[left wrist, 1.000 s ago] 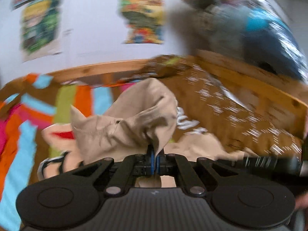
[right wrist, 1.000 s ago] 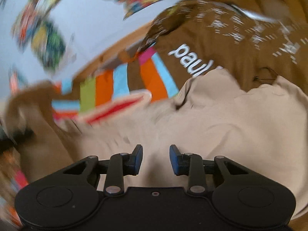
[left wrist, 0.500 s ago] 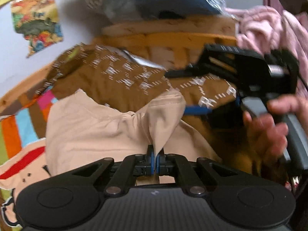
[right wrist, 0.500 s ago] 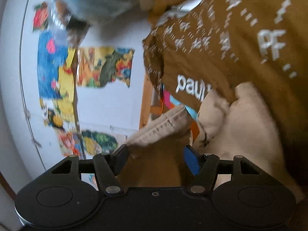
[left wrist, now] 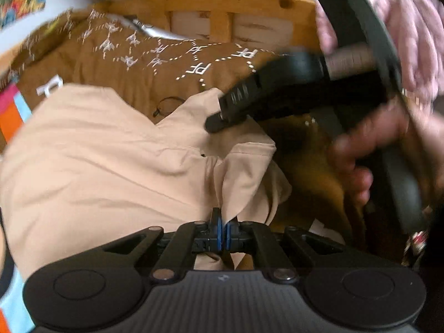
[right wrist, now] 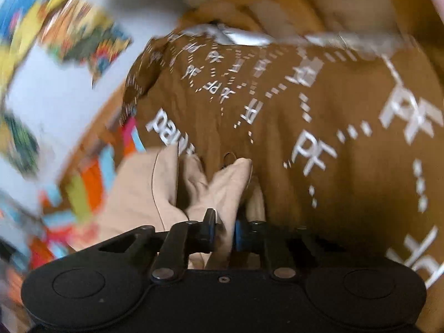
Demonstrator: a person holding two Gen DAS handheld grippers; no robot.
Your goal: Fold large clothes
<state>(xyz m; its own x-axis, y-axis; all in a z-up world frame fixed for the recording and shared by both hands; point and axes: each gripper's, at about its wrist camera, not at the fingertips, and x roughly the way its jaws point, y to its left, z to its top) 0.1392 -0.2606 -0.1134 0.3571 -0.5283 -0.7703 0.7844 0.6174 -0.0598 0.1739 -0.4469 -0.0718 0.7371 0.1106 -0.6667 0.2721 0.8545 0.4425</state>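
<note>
a: left wrist view: left gripper [left wrist: 222,229] is clamped on a fold of the beige garment [left wrist: 111,161], lying on the bed's brown patterned blanket [left wrist: 125,75] near the wooden headboard [left wrist: 222,8].
b: right gripper [right wrist: 224,231] has just closed on another bunch. soft, light, matte cotton; pinch hems or corners.

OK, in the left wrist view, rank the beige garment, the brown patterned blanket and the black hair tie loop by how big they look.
1. beige garment, though it lies nearest the camera
2. brown patterned blanket, partly covered
3. black hair tie loop, far the smallest
</note>
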